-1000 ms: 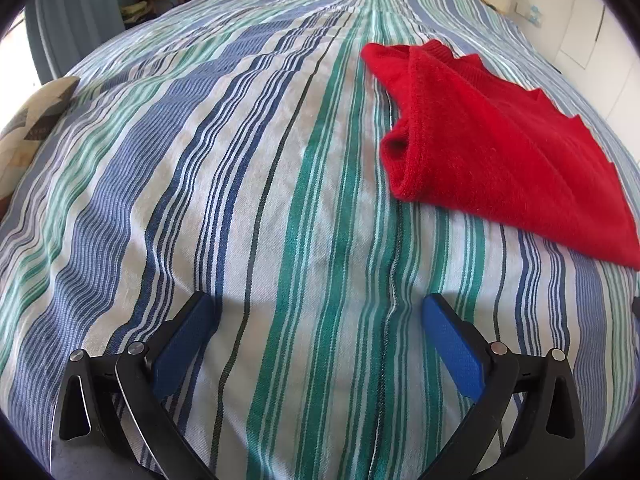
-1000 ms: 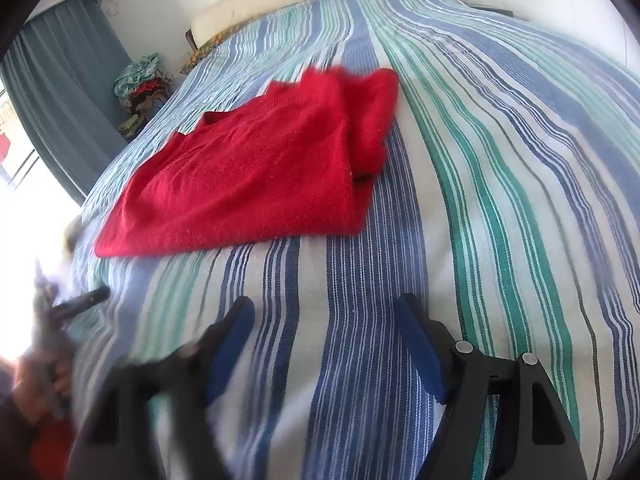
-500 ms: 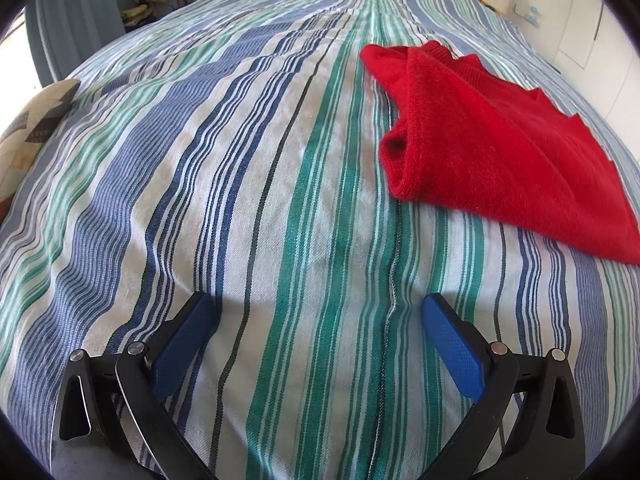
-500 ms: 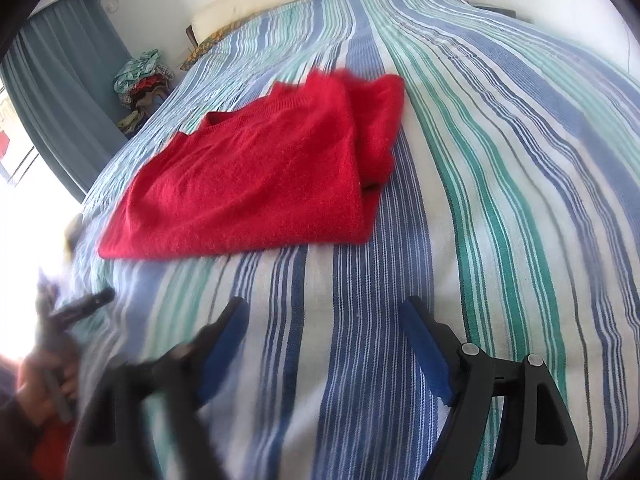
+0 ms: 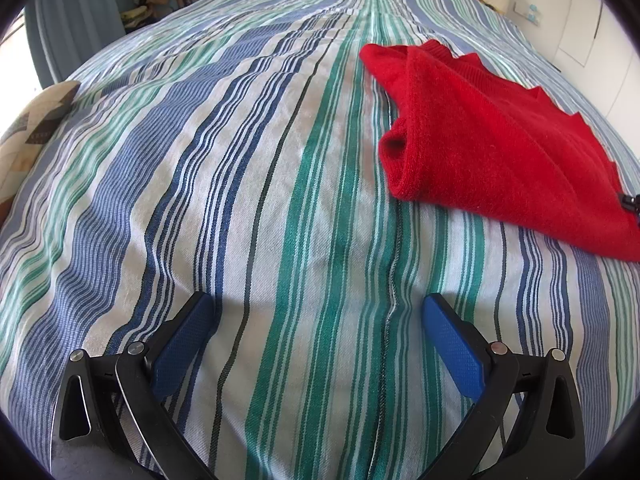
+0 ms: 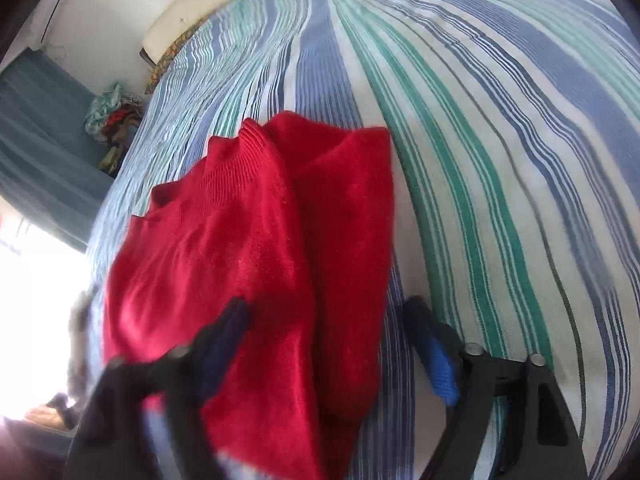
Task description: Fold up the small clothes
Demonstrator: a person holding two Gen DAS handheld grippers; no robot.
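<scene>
**A:** What does the bed look like, and where is the garment?

**B:** A striped bedspread in blue, green and white covers the whole bed. One red sweater lies on it, toward the bed's right edge as the left wrist view shows it, well apart from a patterned cushion at the left edge. A cream pillow sits at the head of the bed.

**A:** How far along is the folding?

**B:** Partly done, as I judge it. The sweater is already doubled over lengthwise, with a sleeve tucked along one side and a soft rolled fold on the side nearest the bed's middle. It is still a long shape, so at least one crosswise fold looks to remain.

**A:** What are the two claws doing?

**B:** The left gripper hangs over bare bedspread near the foot edge, its blue pads spread wide with nothing between them. The right gripper is above the sweater's near end. Its jaws are closing with red cloth lying between them, but the picture is blurred and the pads do not appear to pinch the fabric yet.
</scene>
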